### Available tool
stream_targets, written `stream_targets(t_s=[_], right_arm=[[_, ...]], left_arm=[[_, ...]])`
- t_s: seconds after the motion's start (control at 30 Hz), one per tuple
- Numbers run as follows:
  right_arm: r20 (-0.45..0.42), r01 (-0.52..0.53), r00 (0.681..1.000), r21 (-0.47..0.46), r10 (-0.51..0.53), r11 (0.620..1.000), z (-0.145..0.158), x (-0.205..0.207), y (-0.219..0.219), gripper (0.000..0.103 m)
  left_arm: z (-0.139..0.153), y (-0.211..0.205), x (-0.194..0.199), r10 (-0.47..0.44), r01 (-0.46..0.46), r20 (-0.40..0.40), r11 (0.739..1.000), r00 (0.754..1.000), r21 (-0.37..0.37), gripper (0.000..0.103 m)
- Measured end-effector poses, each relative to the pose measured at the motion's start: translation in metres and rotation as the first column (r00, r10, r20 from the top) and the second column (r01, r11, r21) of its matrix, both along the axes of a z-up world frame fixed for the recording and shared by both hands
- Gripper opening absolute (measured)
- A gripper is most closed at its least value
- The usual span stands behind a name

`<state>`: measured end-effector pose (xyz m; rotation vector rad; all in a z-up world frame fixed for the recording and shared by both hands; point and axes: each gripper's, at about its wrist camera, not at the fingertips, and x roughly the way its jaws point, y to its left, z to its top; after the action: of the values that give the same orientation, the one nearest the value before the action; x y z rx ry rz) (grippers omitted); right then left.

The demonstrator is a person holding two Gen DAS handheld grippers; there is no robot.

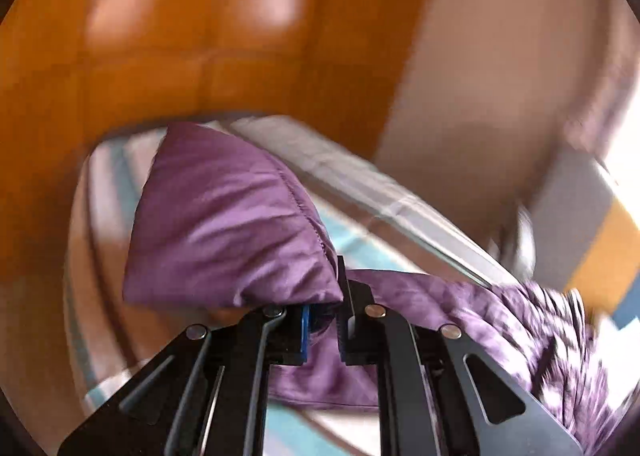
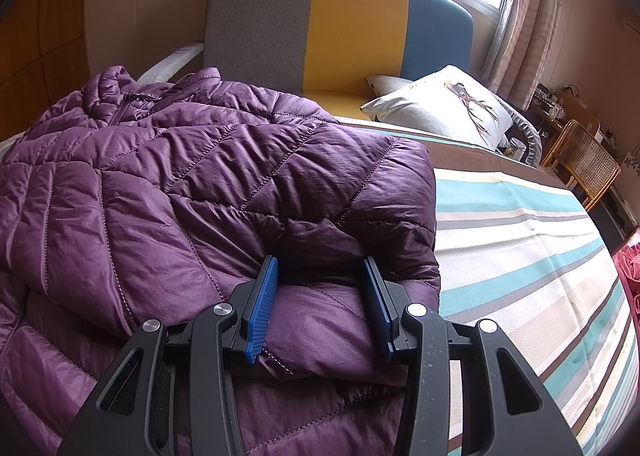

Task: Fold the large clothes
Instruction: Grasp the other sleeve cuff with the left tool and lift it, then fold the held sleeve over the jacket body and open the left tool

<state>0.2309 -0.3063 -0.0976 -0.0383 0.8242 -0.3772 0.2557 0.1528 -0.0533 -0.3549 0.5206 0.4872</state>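
A purple quilted puffer jacket [image 2: 168,184] lies on a striped bed [image 2: 520,240]. In the right wrist view a sleeve or side panel is folded over its front. My right gripper [image 2: 320,288] is open, its blue-padded fingers [image 2: 262,308] straddling a puffed fold near the jacket's right edge. In the left wrist view my left gripper [image 1: 322,320] is shut on a piece of the purple jacket [image 1: 224,224] and holds it lifted above the bed; the view is blurred.
A grey, yellow and blue headboard [image 2: 344,28] stands behind the bed, with a white pillow [image 2: 440,104] by it. A wicker chair [image 2: 584,164] is at the right. Orange wooden panels [image 1: 160,56] fill the left wrist view.
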Motion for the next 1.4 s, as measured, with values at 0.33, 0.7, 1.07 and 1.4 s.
stream_targets(t_s=[0.33, 0.7, 1.07, 1.4], right_arm=[[-0.001, 0.0, 1.0, -0.004, 0.0, 1.0, 0.0, 0.0, 0.0, 0.043], [0.001, 0.001, 1.0, 0.003, -0.001, 1.0, 0.0, 0.0, 0.0, 0.043], [0.006, 0.001, 1.0, 0.017, -0.001, 1.0, -0.001, 0.001, -0.001, 0.043], [0.006, 0.002, 1.0, 0.018, -0.002, 1.0, -0.001, 0.001, -0.002, 0.043]], left_arm=[[0.011, -0.137, 0.036, -0.357, 0.361, -0.052, 0.918, 0.933, 0.162, 0.008], [0.003, -0.269, 0.041, -0.596, 0.61, -0.128, 0.769, 0.792, 0.192, 0.006], [-0.014, -0.342, 0.041, -0.742, 0.761, -0.173, 0.624, 0.648, 0.177, 0.007], [-0.02, -0.343, 0.029, -0.833, 0.844, -0.136, 0.527, 0.537, 0.099, 0.069]])
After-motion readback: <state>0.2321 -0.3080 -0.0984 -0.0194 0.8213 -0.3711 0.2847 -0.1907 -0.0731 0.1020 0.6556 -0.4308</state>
